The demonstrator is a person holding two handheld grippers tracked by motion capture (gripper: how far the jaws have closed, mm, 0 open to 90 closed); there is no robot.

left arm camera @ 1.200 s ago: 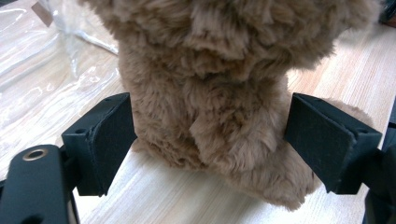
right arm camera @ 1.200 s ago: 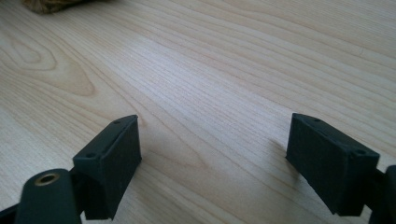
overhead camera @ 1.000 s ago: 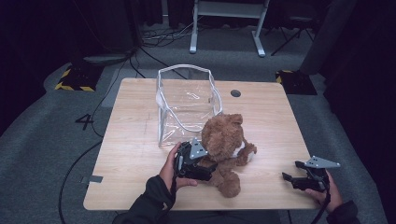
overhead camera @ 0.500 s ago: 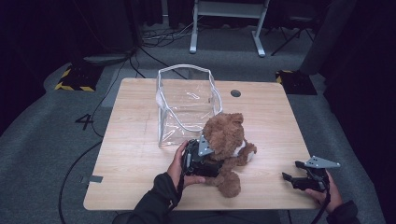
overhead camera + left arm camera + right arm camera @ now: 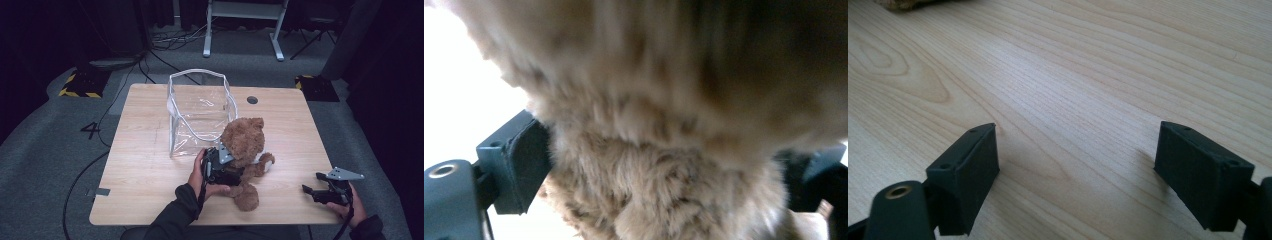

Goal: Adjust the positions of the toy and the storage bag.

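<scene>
High view: clear bag (image 5: 200,112) beside teddy bear (image 5: 247,145)

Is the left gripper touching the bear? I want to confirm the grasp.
Touching. The left gripper view shows the bear pressed between both jaws of the left gripper, fur bulging against the pads.

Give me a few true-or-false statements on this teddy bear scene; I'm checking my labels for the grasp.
1. The left gripper has its jaws around the teddy bear. True.
2. The right gripper holds the clear bag. False: its jaws are open with nothing between them, over bare table.
3. The teddy bear lies inside the clear bag. False: it is on the table beside it.
4. The bag stands upright with its mouth open. True.
</scene>
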